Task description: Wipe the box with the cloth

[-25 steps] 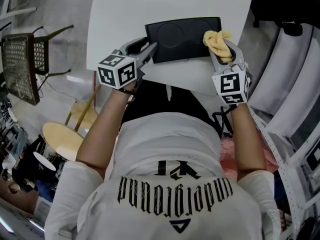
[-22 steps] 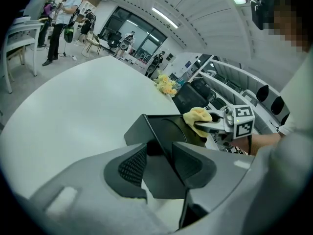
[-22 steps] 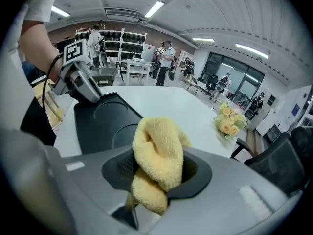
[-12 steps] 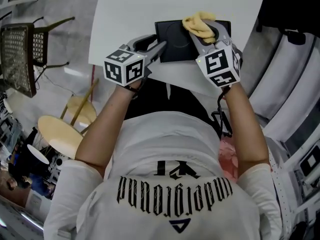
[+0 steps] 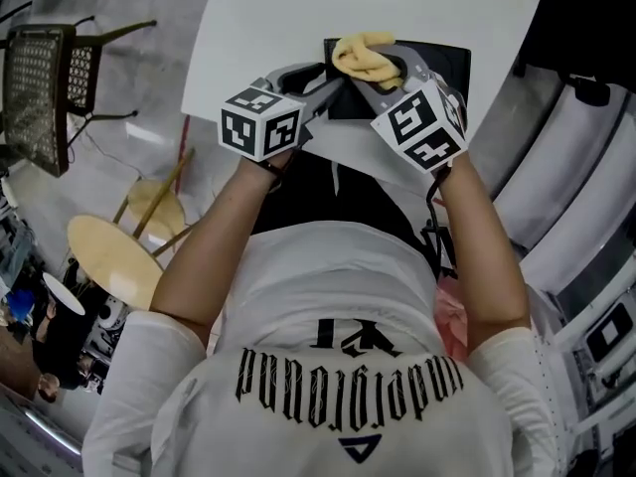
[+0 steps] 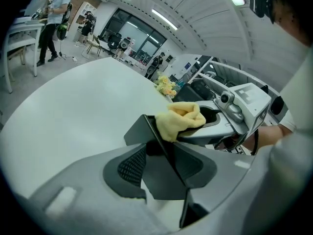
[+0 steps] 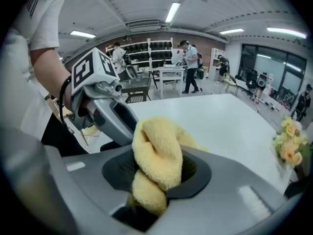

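Note:
A flat black box lies near the front edge of the white table. My left gripper is shut on the box's near left corner; in the left gripper view the thin black box stands between the jaws of the left gripper. My right gripper is shut on a bunched yellow cloth, which rests on the left part of the box top, close to the left jaws. In the right gripper view the cloth fills the right gripper and hides the box.
A mesh chair and a round wooden stool stand on the floor to the left. White panels rise at the right. A small bunch of artificial flowers sits at the table's far end. People stand far off.
The right gripper has carried the cloth leftward across the box top, from its right end to its left part. The left gripper has kept its hold on the box corner.

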The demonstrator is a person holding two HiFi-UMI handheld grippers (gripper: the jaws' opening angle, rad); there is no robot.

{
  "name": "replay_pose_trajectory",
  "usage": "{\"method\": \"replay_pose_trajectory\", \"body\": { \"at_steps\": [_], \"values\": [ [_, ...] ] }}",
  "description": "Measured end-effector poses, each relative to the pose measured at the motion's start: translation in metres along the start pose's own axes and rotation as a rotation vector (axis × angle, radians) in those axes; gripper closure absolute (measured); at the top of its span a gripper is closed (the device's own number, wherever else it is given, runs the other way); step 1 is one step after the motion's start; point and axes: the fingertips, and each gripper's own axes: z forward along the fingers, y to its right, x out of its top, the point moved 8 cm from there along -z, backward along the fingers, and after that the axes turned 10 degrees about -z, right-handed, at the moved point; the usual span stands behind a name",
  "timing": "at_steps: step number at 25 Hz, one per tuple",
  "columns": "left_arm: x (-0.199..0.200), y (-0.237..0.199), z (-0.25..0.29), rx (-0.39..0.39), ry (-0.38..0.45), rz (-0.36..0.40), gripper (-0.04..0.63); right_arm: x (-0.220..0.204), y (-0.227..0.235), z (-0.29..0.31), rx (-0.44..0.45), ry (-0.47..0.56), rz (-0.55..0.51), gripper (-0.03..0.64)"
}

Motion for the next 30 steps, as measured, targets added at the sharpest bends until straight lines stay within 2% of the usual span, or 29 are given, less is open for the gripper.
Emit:
{"method": "replay_pose_trajectory", "body": {
  "at_steps": [5,14,21,24,30],
  "values": [
    [-0.001,0.002,0.000,0.005,0.013,0.005,0.411,-0.041,-0.016,-0.041,-0.061,-0.025,0.074,0.485],
    [-0.002,0.004,0.001,0.017,0.021,0.017,0.413,-0.111,-0.056,-0.110,-0.150,-0.137,0.186,0.485],
    [-0.003,0.004,0.001,0.015,0.016,0.026,0.413,-0.172,-0.066,-0.117,-0.231,-0.240,0.316,0.483],
    [-0.005,0.004,0.003,0.012,0.010,0.025,0.413,-0.173,-0.069,-0.102,-0.230,-0.229,0.360,0.483],
    [-0.005,0.002,0.004,0.003,0.001,0.032,0.413,-0.131,-0.093,-0.052,-0.156,-0.177,0.358,0.483]
  ]
}}
